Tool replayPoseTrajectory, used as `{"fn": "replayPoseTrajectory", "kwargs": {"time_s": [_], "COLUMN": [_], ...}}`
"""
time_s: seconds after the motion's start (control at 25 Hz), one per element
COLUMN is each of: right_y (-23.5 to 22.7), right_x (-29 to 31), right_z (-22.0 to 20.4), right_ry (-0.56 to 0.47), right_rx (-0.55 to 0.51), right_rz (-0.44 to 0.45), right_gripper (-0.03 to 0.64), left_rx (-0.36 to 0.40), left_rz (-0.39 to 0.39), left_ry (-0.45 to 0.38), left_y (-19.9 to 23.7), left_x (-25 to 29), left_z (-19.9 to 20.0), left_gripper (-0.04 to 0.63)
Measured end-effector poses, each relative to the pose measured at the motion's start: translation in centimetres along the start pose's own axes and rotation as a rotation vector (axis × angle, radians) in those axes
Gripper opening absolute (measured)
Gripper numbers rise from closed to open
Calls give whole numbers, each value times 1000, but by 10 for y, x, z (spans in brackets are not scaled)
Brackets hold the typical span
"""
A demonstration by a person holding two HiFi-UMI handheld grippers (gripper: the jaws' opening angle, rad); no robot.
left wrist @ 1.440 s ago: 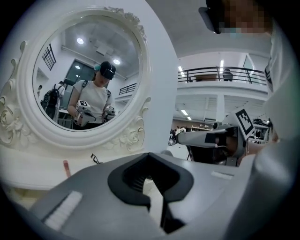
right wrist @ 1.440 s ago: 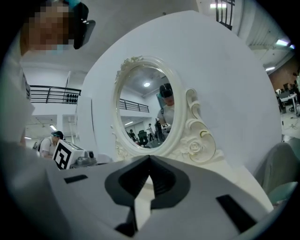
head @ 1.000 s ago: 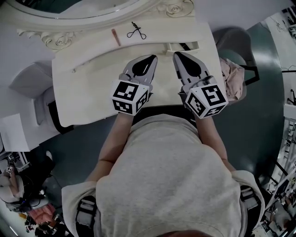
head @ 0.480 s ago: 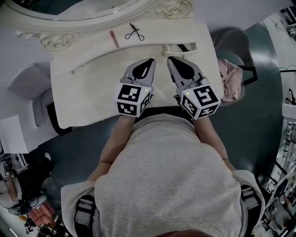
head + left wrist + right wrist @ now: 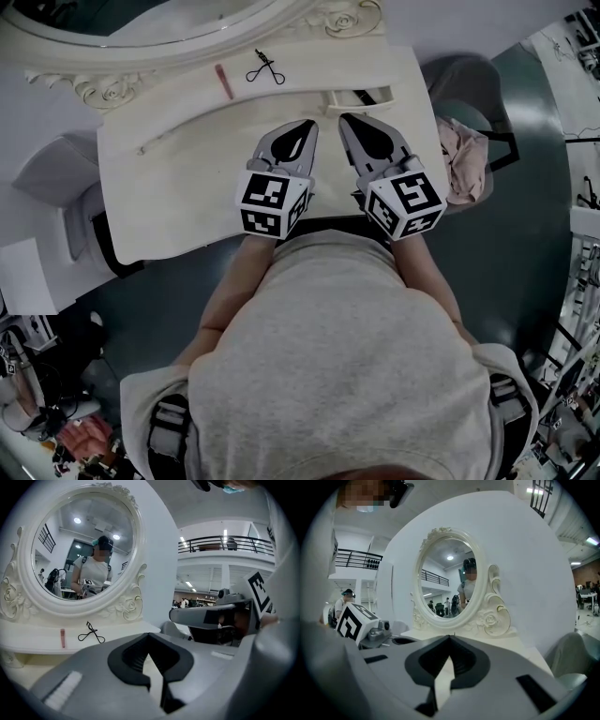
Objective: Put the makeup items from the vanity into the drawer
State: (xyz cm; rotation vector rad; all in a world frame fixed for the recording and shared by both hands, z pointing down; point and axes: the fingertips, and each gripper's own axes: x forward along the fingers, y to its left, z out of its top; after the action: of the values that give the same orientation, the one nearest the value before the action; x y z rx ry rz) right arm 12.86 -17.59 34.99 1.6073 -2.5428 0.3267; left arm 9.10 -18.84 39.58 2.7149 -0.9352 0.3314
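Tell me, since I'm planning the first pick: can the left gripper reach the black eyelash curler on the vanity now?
Probably yes: the black wire eyelash curler lies on the cream vanity shelf ahead of the left gripper, nothing between them. Its jaws are together and must open first.

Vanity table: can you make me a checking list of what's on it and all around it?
Surface: cream vanity top with a raised back shelf.
Job's things: pink tube and black eyelash curler lie apart on the back shelf; small drawer looks open.
Clutter: pink cloth on the seat at the right.
Grippers: left gripper and right gripper are both shut with nothing held, side by side over the top.
Cables: nothing seen on the vanity.
Surroundings: round mirror in a carved frame; dark floor.
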Motion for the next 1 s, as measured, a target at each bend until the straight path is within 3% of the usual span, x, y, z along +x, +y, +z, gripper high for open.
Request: {"fn": "replayPoseTrajectory", "kwargs": {"time_s": [1.0], "right_y": [-8], "right_x": [0], "right_z": [-9], "right_ry": [11], "right_rx": [37], "right_rz": [15], "right_gripper": [8], "left_rx": [-9], "left_rz": [7], "left_ry": [4], "left_y": [1], "left_x": [2], "left_z": [-3], "left_gripper": [9]}}
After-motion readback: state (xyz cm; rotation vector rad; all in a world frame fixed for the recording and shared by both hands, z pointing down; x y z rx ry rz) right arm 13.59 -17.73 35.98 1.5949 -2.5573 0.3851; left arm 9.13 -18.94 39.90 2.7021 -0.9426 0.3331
